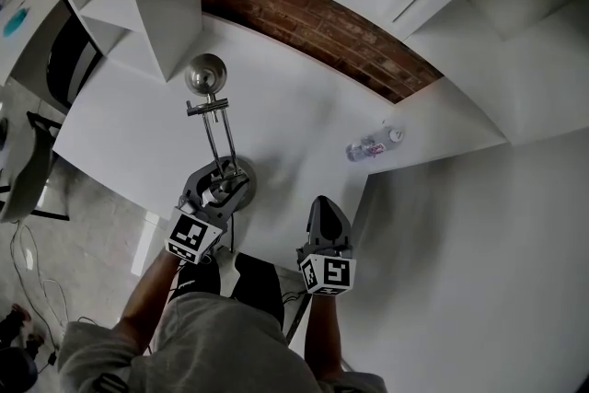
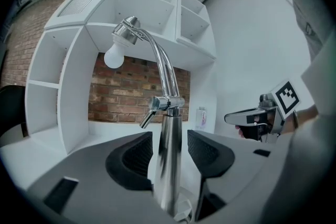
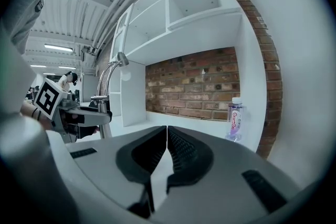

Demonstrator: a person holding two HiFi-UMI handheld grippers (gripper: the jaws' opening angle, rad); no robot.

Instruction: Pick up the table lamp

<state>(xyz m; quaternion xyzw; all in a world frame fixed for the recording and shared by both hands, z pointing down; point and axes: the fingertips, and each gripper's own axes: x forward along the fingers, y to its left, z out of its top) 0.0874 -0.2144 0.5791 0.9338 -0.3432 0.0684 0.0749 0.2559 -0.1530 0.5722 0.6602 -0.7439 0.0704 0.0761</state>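
Note:
A chrome table lamp (image 1: 219, 135) stands on the white table (image 1: 304, 120), its bare bulb (image 2: 114, 55) hanging from a curved neck. My left gripper (image 1: 224, 182) is open at the lamp's foot. The upright stem (image 2: 169, 149) passes between its two pads (image 2: 137, 157), with a small gap showing on each side. My right gripper (image 1: 327, 214) hovers to the right of the lamp, apart from it, and is shut with nothing in it (image 3: 167, 147). From the right gripper view the lamp (image 3: 105, 81) and the left gripper (image 3: 84, 115) show at the left.
A clear plastic water bottle (image 1: 373, 145) lies at the back right of the table, near the brick wall (image 1: 313, 23). A white shelf unit (image 1: 156, 5) stands just behind the lamp at the left. White walls close off the right side.

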